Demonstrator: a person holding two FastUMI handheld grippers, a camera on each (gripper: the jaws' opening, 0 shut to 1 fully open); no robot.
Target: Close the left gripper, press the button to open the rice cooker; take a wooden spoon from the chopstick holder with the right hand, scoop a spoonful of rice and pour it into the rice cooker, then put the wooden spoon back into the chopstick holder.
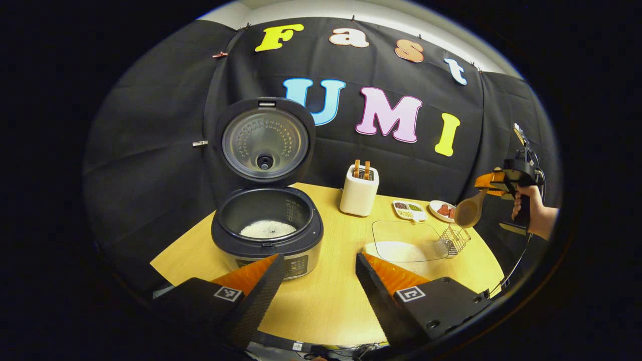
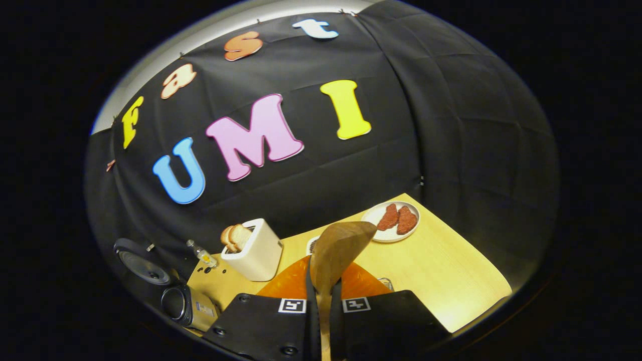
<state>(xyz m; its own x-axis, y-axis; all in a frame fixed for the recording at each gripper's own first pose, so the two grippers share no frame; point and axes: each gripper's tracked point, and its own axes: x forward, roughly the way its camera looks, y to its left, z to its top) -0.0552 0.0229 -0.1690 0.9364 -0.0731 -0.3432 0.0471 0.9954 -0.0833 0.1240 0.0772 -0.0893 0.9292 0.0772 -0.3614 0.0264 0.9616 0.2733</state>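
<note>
The rice cooker [image 1: 266,220] is standing open at the table's left, with rice inside. The left gripper [image 1: 316,281] is hovering empty, jaws wide apart. At the right, above the chopstick holder [image 1: 454,239], the right gripper [image 2: 323,296] is clamping the wooden spoon [image 2: 338,250] by its handle. A tilted descent risks toppling the holder near the table edge [image 1: 494,273]; clearance above is ample.

The rice cooker [image 1: 267,235] is observed open, lid upright, white rice in its pot, while the wooden spoon [image 2: 335,255] is held above the wire chopstick holder [image 1: 454,239].
</note>
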